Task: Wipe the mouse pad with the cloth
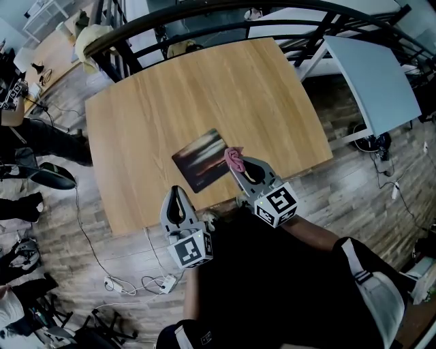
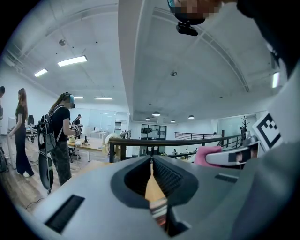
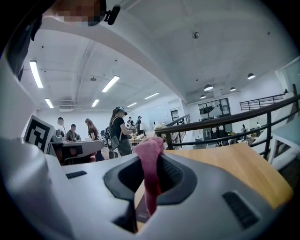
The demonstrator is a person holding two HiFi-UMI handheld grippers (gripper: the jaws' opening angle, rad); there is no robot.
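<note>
A dark mouse pad (image 1: 202,160) with a sunset print lies on the wooden table (image 1: 170,88), near its front edge. My right gripper (image 1: 235,161) is shut on a pink cloth (image 1: 235,159), held just off the pad's right corner. In the right gripper view the pink cloth (image 3: 150,168) hangs pinched between the jaws. My left gripper (image 1: 176,194) hovers at the table's front edge, below the pad, and its jaws meet with nothing between them (image 2: 151,164). The right gripper's pink cloth (image 2: 208,154) shows at the right of the left gripper view.
A black railing (image 1: 204,13) curves behind the table. A white tabletop (image 1: 371,75) stands at the right. Cables and a power strip (image 1: 163,283) lie on the wooden floor at the left front. People (image 3: 119,131) stand at desks in the background.
</note>
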